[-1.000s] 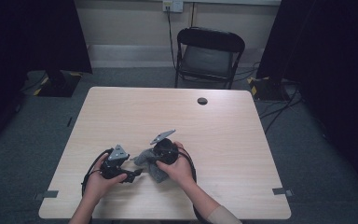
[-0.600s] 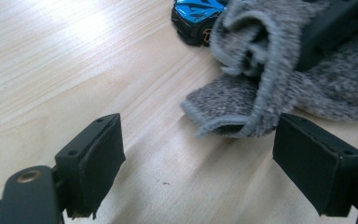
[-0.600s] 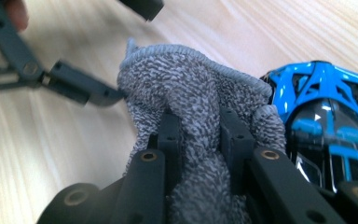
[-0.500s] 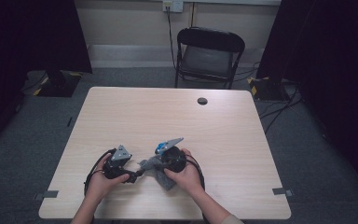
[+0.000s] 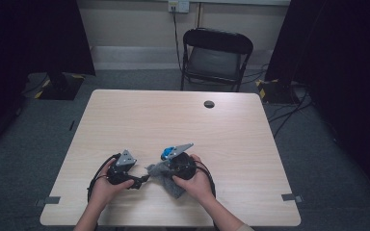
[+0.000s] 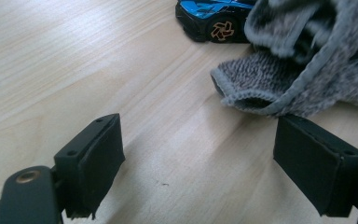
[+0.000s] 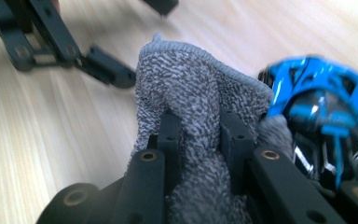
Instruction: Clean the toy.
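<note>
Grey knitted cloth (image 7: 191,107), which looks like a sock or small towel, sits low and a little left of centre in the high view (image 5: 166,175), bunched on the counter (image 5: 183,120) between the two hands. The right tool (image 7: 198,126) has its jaws nearly together with a fold of the cloth pinched between them, so it is gripping the fabric. Just beside that fold, at the right of the right gripper view, lies a blue toy car (image 7: 326,107); it touches or nearly touches the cloth, and whether part of it is already tucked under the fabric I cannot tell.

The left tool (image 6: 214,163) stands with its jaws apart and nothing between them, only bare wood. In the left gripper view the cloth's hemmed free edge (image 6: 261,88) lies toward the upper right of the frame, just above and beside the right-hand jaw, not centred in the gap. That edge runs roughly across the frame, slanting up to the right. The car (image 6: 209,21) shows at the top of that view, beyond the cloth's edge and close to it.

My reading is that the left tool is about to take the free edge while the right one holds the bunch. For that it would need to shift up and right in its own view, so that the hem comes between its jaws. The left tool is the nearer free one.
</note>
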Demonstrator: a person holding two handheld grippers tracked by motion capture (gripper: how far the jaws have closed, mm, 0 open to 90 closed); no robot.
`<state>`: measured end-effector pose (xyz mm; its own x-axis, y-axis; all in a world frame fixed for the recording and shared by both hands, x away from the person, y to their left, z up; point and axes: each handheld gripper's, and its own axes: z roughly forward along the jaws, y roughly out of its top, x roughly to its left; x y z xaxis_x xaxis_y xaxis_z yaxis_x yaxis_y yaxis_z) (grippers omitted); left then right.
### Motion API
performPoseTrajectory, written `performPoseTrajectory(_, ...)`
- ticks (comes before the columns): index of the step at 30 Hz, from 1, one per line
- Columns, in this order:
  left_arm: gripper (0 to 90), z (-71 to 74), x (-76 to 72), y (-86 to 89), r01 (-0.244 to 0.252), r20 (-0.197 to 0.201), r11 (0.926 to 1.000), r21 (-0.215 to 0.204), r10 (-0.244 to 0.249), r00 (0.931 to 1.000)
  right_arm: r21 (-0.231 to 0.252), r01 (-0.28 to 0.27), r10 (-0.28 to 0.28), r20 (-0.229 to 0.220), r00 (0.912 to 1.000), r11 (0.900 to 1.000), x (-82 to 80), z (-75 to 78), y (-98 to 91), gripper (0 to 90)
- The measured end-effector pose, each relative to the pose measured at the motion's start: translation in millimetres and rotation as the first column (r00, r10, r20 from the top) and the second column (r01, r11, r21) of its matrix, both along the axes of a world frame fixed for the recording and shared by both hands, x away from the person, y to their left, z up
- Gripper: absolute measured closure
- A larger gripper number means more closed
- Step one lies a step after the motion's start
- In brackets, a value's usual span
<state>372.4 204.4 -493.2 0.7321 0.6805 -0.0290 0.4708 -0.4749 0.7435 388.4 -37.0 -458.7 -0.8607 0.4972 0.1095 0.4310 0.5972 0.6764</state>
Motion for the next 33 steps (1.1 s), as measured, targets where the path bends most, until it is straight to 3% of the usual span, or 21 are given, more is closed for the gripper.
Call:
performPoseTrajectory(5, 15.3, -2.4, -0.1, -2.2, 0.014, 0.003, 0.9998, 0.018, -0.014, 0.9999, 0.034, 0.014, -0.014, 0.006, 0.9999, 0.9993, 8.3, 7.2, 10.7, 73.7)
performPoseTrajectory(13, 15.3, -5.4, -0.6, -3.1, 0.024, -0.003, 0.9995, 0.022, -0.024, 0.9997, 0.003, -0.002, 0.002, -0.003, 1.0, 1.0, 16.7, -9.0, 27.3, 73.3)
performPoseTrajectory(16, 15.2, -5.5, -1.2, -3.8, 0.025, -0.001, 0.9993, 0.027, -0.025, 0.9997, 0.009, 0.002, -0.002, -0.015, 0.9999, 1.0, 16.7, -15.8, 22.8, 73.2)
performPoseTrajectory(20, 15.2, -5.7, -0.7, -4.9, 0.029, 0.001, 0.9993, 0.025, -0.03, 0.9996, 0.019, 0.006, -0.006, -0.018, 0.9998, 0.9998, 14.5, -13.4, 13.1, 73.1)
performPoseTrajectory(33, 14.9, -5.6, 1.1, -12.4, 0.045, 0.0, 0.9986, 0.029, -0.046, 0.999, -0.019, -0.017, 0.017, 0.005, 0.9998, 0.9997, -8.5, -7.0, -7.4, 72.5)
